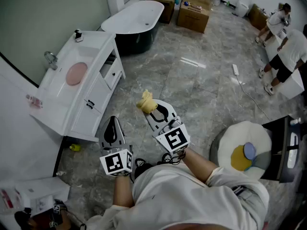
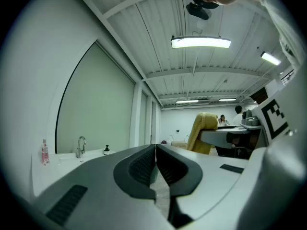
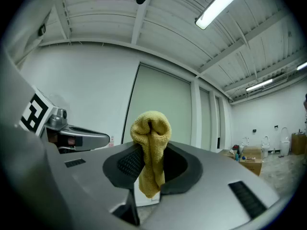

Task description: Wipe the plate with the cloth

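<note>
Bare marble floor [image 1: 192,80] lies open between the left gripper [image 1: 113,120], the right gripper [image 1: 151,107] (a yellow cloth [image 1: 145,101] bulges from its tip) and the white vanity [image 1: 96,99]. Only a small yellow thing [image 1: 74,147] sits at the vanity's foot. Above the sink [image 1: 72,56] the way down to the pink plate [image 1: 76,73] is free. The faucet [image 1: 50,60] rises at the wall-side rim, a soap dispenser [image 1: 78,35] stands at the far corner, and a small bottle [image 1: 33,101] is at the near end. The bathtub [image 1: 132,18] blocks the floor beyond.
</note>
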`<state>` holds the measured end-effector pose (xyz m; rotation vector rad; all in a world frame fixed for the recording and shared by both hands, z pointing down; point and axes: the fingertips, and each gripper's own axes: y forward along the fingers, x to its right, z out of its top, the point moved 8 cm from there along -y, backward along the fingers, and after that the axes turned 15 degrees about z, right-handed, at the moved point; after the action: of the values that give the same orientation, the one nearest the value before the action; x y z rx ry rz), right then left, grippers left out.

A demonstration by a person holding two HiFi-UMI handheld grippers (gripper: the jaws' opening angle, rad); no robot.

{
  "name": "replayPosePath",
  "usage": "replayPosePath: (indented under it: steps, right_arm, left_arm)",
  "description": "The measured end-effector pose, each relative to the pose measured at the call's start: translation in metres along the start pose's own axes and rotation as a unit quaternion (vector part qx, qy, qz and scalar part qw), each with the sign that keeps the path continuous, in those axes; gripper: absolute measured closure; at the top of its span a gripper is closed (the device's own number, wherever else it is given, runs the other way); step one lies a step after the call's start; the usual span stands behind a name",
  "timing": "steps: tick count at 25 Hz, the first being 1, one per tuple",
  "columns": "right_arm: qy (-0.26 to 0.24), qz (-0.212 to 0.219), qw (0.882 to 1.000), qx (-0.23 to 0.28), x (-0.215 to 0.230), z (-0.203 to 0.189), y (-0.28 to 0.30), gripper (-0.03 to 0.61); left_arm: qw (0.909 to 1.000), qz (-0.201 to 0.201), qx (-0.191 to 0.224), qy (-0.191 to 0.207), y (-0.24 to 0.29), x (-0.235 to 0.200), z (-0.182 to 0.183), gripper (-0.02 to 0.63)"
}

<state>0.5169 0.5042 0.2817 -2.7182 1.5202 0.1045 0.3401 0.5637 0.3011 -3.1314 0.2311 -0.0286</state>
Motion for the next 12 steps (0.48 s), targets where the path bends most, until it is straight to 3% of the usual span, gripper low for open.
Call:
replayPosePath:
  steps: [3, 12]
  right_arm:
    - [-0.023, 0.004, 1.000, 0.015, 0.006, -0.005, -0.001, 0.499]
    - [0.032, 0.018, 0.999, 0.005, 0.016, -0.011, -0.018, 0.497]
  left_arm:
    - [1.0000, -0.001, 0.002, 0.001, 0.001, 0.005, 0.000, 0.592]
    - [0.9999, 0.003, -0.014, 0.002, -0.003, 0.025, -0.007, 0.591]
